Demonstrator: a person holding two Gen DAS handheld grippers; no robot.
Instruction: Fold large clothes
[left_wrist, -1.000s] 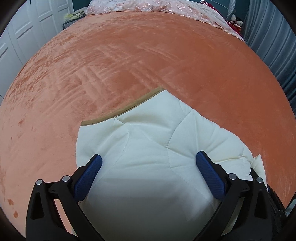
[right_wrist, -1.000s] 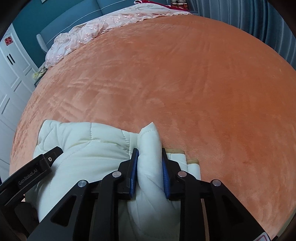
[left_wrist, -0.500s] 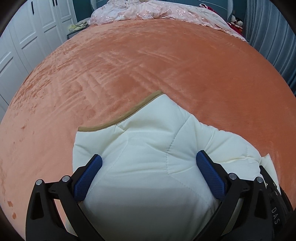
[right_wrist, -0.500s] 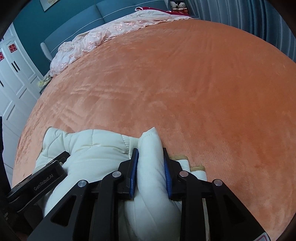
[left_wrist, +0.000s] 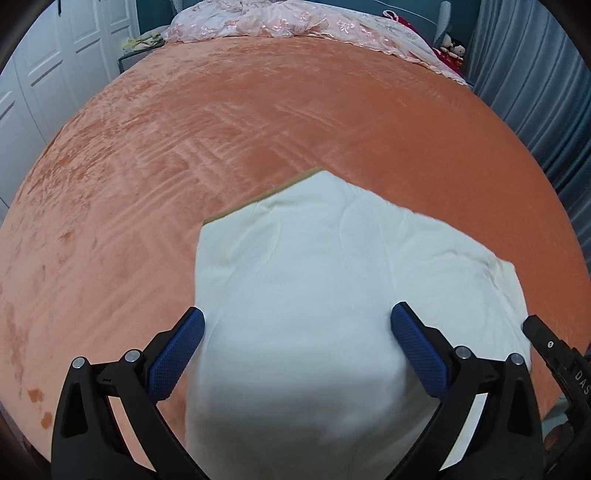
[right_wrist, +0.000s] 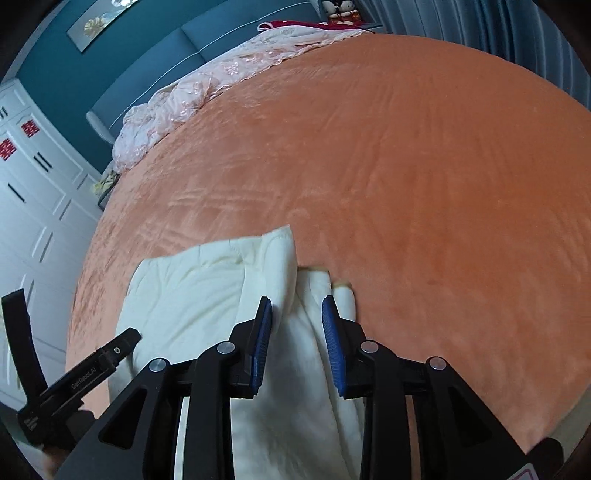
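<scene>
A cream quilted garment (left_wrist: 332, 288) with a tan trim edge lies folded on the orange bedspread (left_wrist: 258, 122) near its front edge. My left gripper (left_wrist: 297, 328) is open wide just above it, one blue pad at each side, holding nothing. In the right wrist view my right gripper (right_wrist: 297, 314) stands over the garment's thick folded edge (right_wrist: 273, 258). Its jaws are parted a little, with loose cloth between the pads. The left gripper's black body (right_wrist: 77, 376) shows at the lower left there.
A pink embroidered quilt (left_wrist: 295, 18) is bunched at the bed's far end against a teal headboard (right_wrist: 147, 62). White wardrobe doors (right_wrist: 29, 206) stand at the left, grey curtains (left_wrist: 535, 92) at the right. Soft toys (left_wrist: 452, 46) sit in the far corner.
My right gripper has let go of the pinched fold and its pads have parted. Both grippers have lifted and drawn back. The left gripper stays open.
</scene>
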